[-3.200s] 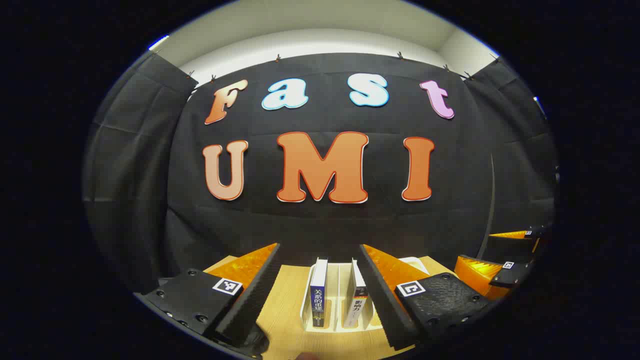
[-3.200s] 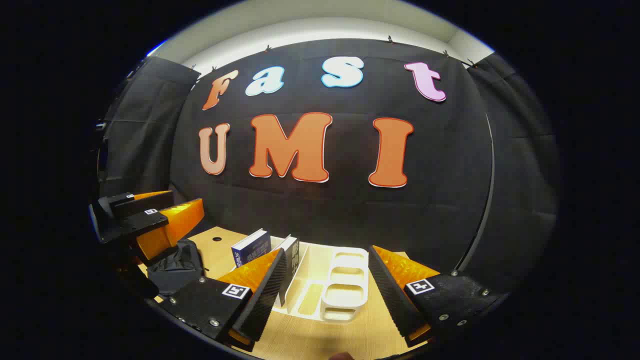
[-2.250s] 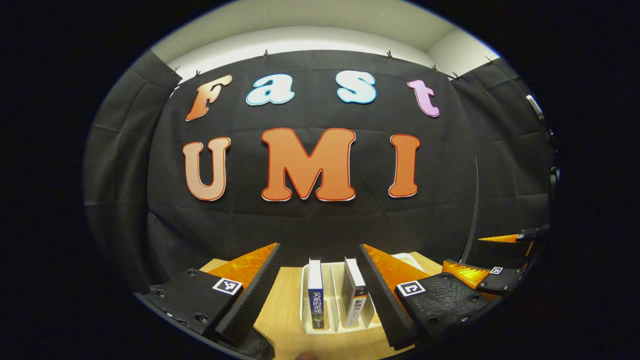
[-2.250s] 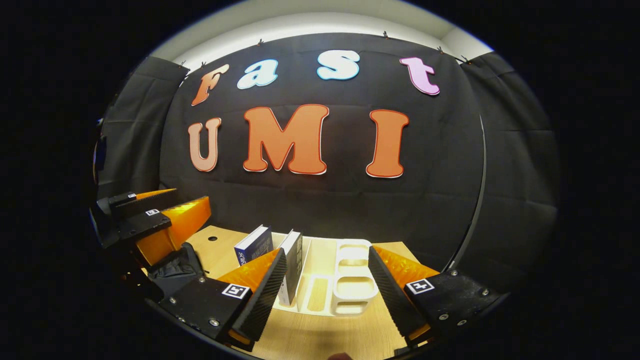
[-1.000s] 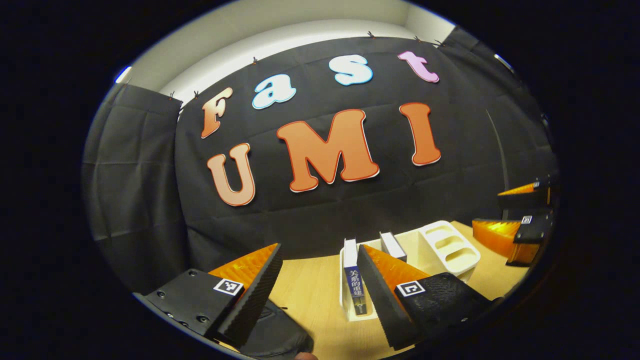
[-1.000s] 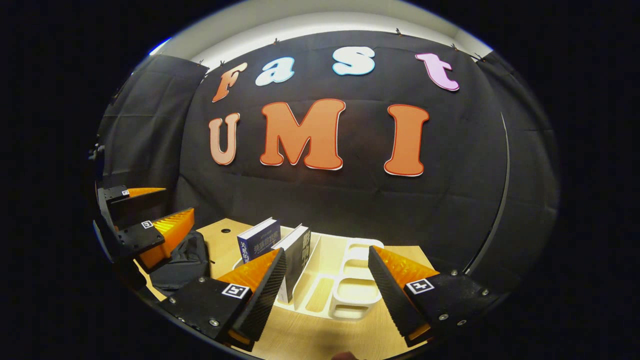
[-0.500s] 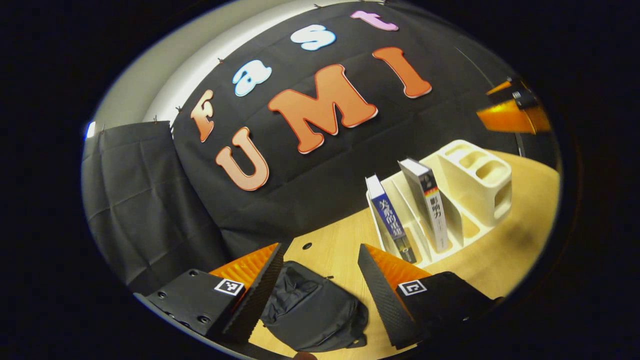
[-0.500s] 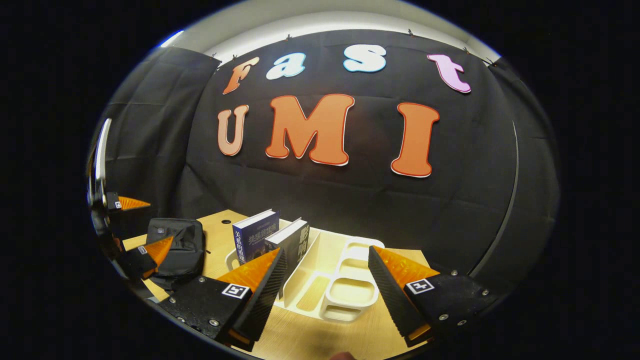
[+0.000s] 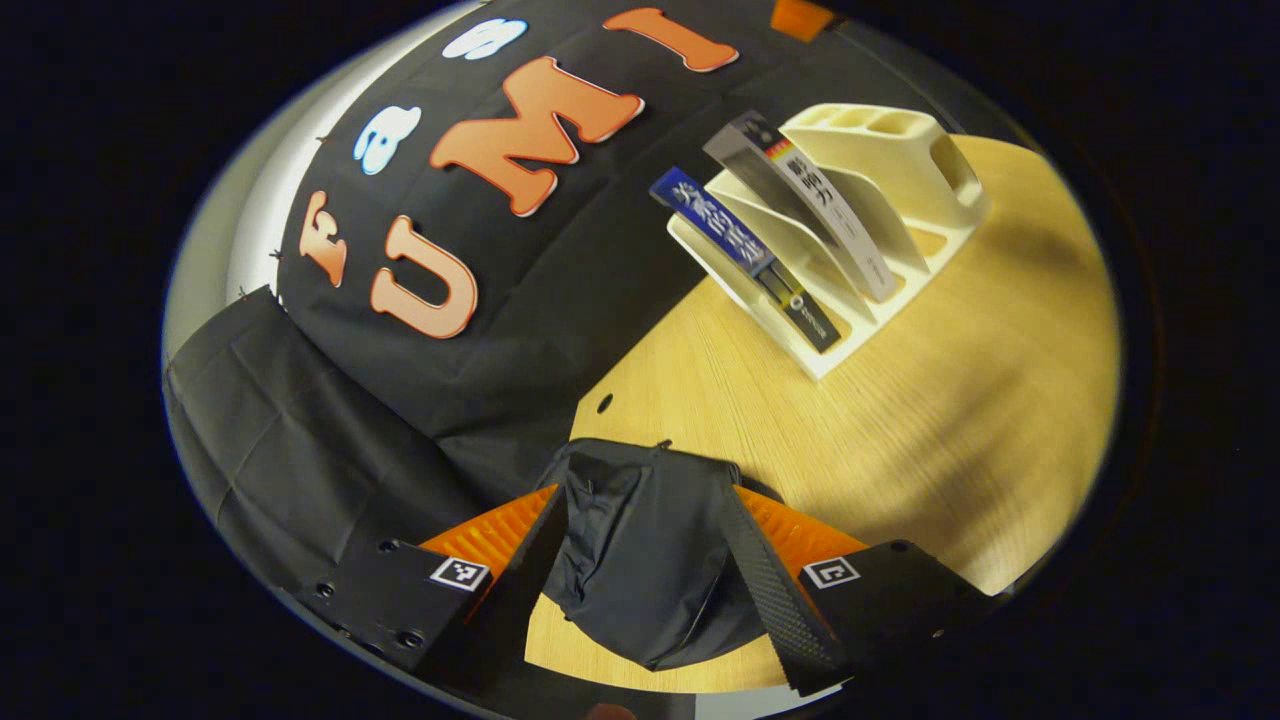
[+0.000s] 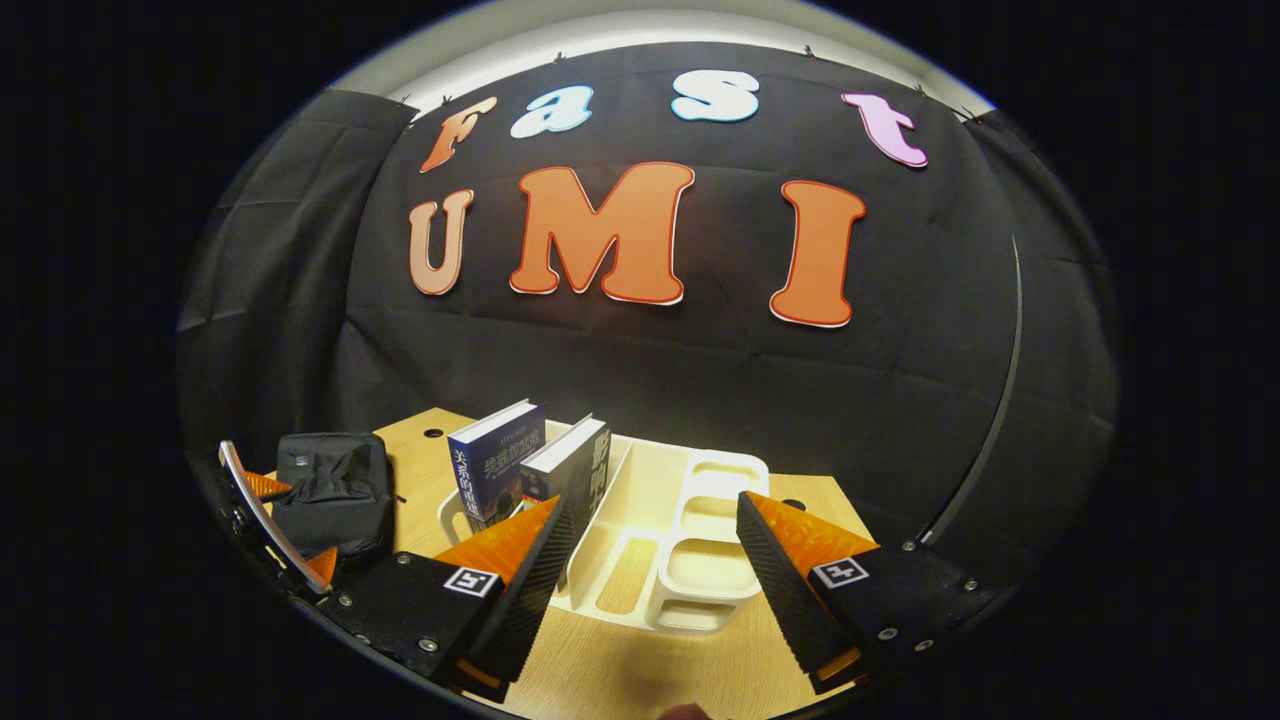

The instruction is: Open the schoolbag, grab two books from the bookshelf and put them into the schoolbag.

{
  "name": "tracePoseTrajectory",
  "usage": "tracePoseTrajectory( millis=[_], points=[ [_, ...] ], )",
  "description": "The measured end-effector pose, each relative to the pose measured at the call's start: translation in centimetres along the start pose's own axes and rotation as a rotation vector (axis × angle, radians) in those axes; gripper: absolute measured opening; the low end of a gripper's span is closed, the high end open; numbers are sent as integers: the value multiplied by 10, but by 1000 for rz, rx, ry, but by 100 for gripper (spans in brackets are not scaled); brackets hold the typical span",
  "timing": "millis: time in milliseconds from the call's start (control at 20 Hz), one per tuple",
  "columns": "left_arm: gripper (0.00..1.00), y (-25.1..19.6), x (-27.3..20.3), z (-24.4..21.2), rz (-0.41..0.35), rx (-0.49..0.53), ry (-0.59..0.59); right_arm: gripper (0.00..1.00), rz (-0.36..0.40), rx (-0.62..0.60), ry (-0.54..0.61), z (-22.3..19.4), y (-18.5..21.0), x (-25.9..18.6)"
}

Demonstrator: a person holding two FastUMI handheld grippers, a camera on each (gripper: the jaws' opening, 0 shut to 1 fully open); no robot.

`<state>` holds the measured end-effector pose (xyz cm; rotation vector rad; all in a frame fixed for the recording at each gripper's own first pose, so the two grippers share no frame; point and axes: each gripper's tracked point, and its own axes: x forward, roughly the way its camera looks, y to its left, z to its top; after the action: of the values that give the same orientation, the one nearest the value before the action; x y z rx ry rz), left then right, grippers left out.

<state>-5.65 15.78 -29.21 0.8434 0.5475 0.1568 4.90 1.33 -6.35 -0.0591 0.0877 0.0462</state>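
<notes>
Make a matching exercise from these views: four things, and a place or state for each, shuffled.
Things:
1. schoolbag
2. blue book
3. left gripper
4. bookshelf

Places or states:
A. open, fingers either side of the bag
B. white, on the wooden table
C. black, lying on the table
D. leaning in the rack's end slot

Pairs: 1-C, 2-D, 3-A, 4-B

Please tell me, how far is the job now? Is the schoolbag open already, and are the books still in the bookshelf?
Nothing looks finished yet. The schoolbag lies on the table, apparently closed. In hand: the left gripper has its open jaws either side of the bag, not pressing. Left: opening it and moving both books, the blue book and the dark book, standing in the bookshelf.
</notes>
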Motion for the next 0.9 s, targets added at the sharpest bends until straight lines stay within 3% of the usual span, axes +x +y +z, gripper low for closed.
tracePoseTrajectory(
  millis=[200,550,900],
  points=[
    [98,-9,14,-36,-36,38,62,98,-29,5,10,-2,0,6],
    [98,-15,26,-81,-14,56,125,98,-49,-3,10,-1,4,16],
    [95,10,65,-74,80,104,104,98,-50,-24,8,17,27,25]
  ],
)
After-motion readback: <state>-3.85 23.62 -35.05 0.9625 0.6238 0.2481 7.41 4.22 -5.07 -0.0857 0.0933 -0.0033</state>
